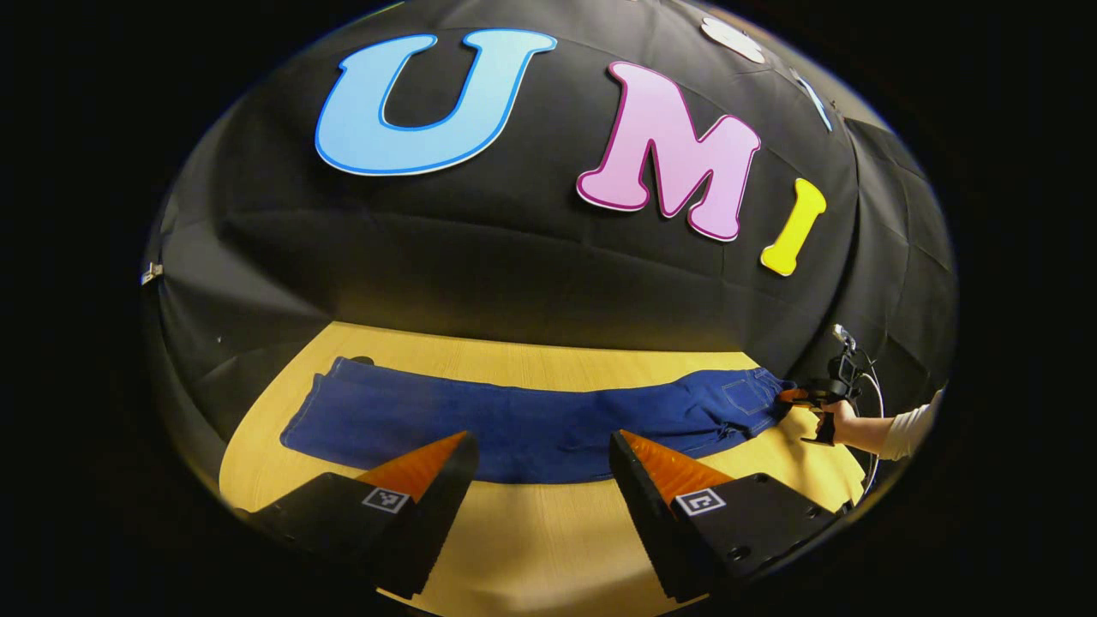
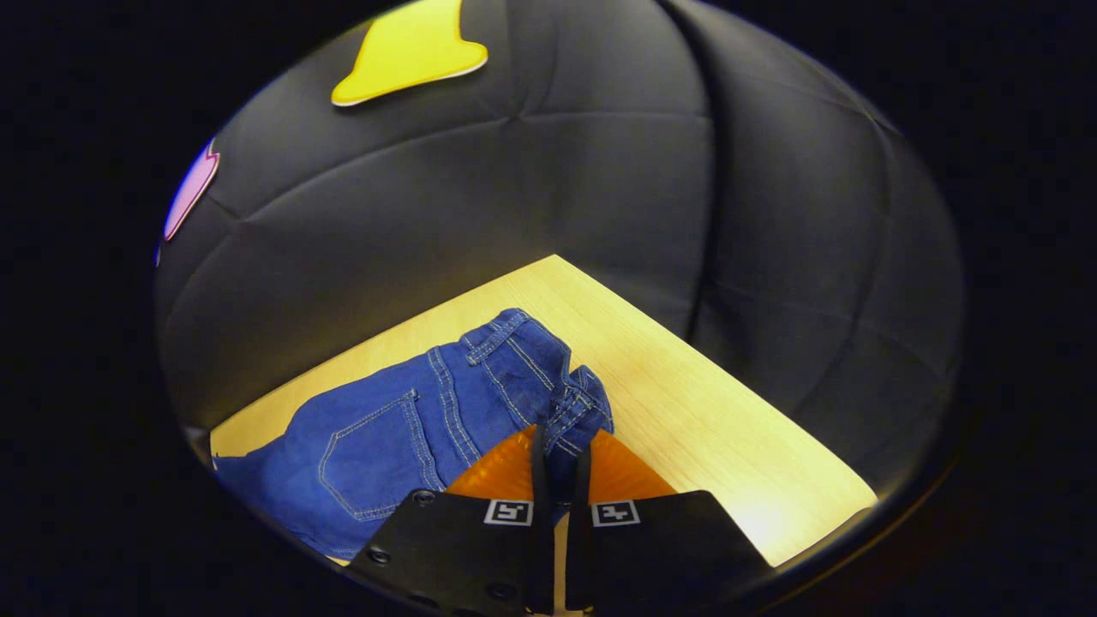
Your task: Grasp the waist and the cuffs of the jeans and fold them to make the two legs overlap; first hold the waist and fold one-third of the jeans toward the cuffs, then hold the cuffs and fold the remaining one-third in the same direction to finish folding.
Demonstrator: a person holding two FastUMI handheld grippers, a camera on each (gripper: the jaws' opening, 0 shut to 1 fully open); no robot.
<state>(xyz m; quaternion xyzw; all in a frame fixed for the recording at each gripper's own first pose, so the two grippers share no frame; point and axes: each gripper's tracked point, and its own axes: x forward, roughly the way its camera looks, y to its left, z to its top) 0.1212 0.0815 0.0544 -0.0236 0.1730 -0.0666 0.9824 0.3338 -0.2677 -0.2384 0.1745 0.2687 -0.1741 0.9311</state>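
Two grippers work the jeans point(image 1: 531, 424) lying lengthwise across the tabletop point(image 1: 548, 531): the right gripper point(image 2: 561, 446) pinches the waist at 3 o'clock, while the left gripper point(image 1: 540, 454) hovers wide open, so it must next take the cuffs at 9 o'clock.

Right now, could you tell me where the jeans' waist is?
In the right gripper view, the waist lies near the table's corner, pinched by the right gripper.

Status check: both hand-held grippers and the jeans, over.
Left hand-held gripper open, short of jeans. Right hand-held gripper shut on waist. Jeans flat on table. Nothing blocking.
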